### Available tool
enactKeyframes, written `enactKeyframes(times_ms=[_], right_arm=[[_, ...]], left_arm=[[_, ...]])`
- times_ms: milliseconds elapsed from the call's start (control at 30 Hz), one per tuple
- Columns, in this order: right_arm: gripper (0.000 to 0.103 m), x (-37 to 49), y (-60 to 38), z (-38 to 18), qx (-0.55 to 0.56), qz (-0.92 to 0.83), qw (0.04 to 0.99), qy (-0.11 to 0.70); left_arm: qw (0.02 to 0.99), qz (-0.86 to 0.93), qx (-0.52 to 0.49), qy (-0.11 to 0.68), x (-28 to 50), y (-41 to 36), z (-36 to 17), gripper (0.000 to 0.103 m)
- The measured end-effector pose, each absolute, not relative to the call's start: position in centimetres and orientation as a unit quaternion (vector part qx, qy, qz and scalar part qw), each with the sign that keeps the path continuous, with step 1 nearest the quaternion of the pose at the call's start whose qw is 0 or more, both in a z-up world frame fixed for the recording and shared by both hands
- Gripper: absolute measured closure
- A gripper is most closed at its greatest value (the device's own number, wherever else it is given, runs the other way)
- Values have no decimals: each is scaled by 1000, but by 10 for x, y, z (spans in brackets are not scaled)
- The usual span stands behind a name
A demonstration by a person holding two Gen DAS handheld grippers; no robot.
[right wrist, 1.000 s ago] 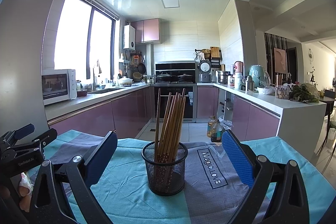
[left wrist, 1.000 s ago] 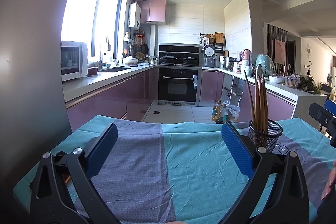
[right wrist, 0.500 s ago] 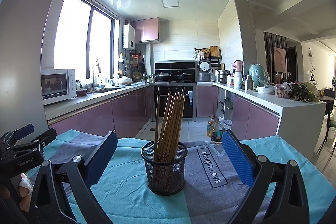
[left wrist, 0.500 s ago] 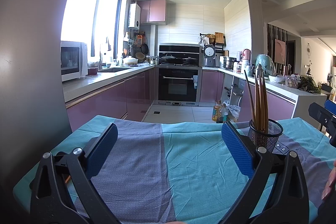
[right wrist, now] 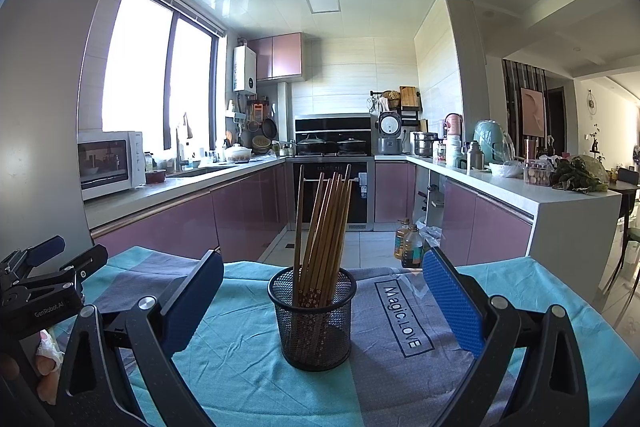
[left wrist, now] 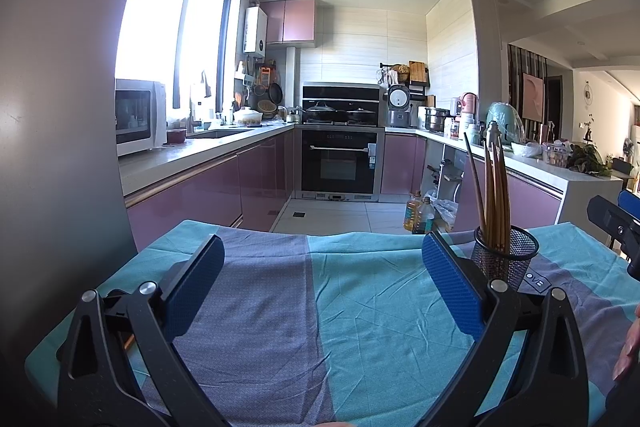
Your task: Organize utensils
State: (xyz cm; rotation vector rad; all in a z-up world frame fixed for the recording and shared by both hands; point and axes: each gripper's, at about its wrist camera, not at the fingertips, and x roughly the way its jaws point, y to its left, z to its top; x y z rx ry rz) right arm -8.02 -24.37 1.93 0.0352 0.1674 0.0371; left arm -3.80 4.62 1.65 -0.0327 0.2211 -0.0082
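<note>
Left wrist view
Left claw (left wrist: 322, 281): released, blue pads spread wide, nothing between them; it hangs over the cloth.
Cloth (left wrist: 360, 327): teal with grey-purple bands, creased, covering the worktop.
Mesh cup (left wrist: 506, 257): black wire holder standing upright on the cloth, just behind the claw's right-hand finger (left wrist: 452, 291), partly hidden by it.
Chopsticks (left wrist: 494, 195): brown wooden bundle standing in the mesh cup, tips upward, one leaning away to the left.
Right claw: only a black and blue tip (left wrist: 614, 223) shows at the right edge; its state cannot be told from here.
Hand (left wrist: 628, 347): a sliver of fingers at the right edge.

Right wrist view
Right claw (right wrist: 322, 297): released, pads far apart, holding nothing.
Mesh cup (right wrist: 314, 319): upright on the cloth, centred between the two fingers but beyond them, touching neither.
Chopsticks (right wrist: 324, 223): all inside the cup, most leaning right, one nearly vertical on the left; patterned lower ends show through the mesh.
Cloth (right wrist: 240, 367): printed label "Magic LOVE" (right wrist: 402, 315) lies just right of the cup.
Left claw (right wrist: 44, 279): black body at the left edge, well apart from the cup.
Background: purple kitchen cabinets (right wrist: 240, 215), an oven (right wrist: 332, 195), a microwave (right wrist: 110, 163) on the far counter.
</note>
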Motion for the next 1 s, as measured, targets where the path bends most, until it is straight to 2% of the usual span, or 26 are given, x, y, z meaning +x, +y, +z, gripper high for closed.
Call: enactKeyframes(times_ms=[1000], right_arm=[[7, -82, -245, 17, 17, 15, 996, 83]], left_arm=[[993, -6, -16, 113, -37, 47, 18, 6]])
